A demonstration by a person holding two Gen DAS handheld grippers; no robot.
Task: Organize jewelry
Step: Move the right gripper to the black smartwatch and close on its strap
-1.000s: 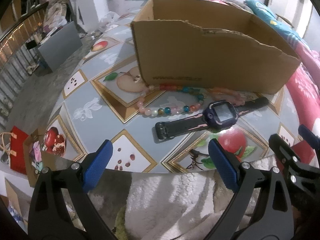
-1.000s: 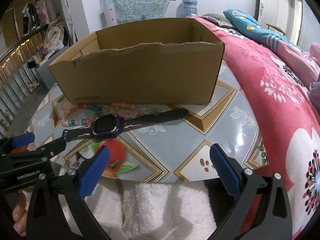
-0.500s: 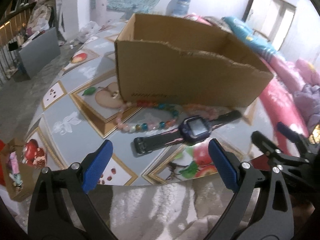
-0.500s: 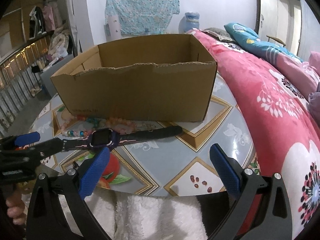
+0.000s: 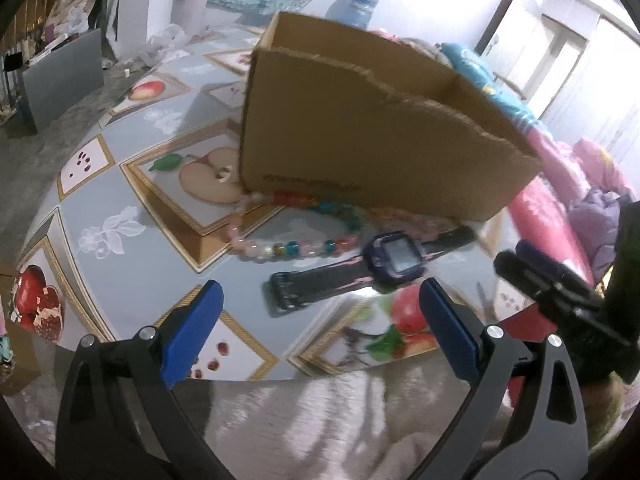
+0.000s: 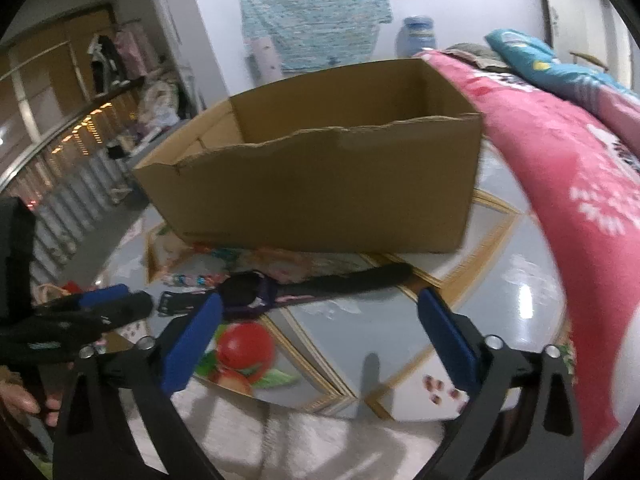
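- Two grippers, each with two blue-padded fingers: the left gripper (image 5: 318,326) stands wide apart and has nothing between its pads; the right gripper (image 6: 320,330) has jaws that have just been closing a little but are wide as well, with nothing gripped
- Beneath both, at the table's near edge, lies one white fluffy cloth (image 5: 320,412)
- One table (image 5: 120,208) with a fruit-patterned cover carries everything else
- Just ahead of the left gripper's fingers lies one dark watch (image 5: 372,266), strap stretched flat; in the right wrist view the same watch (image 6: 280,290) lies just beyond the right gripper's left pad
- Just beyond the watch lies one bracelet of coloured beads (image 5: 292,246), looped on the table; its far side touches the box's foot
- Farther on stands one open cardboard box (image 5: 372,140), torn along its near rim
- To the right of the right gripper runs one pink flowered blanket (image 6: 560,160)
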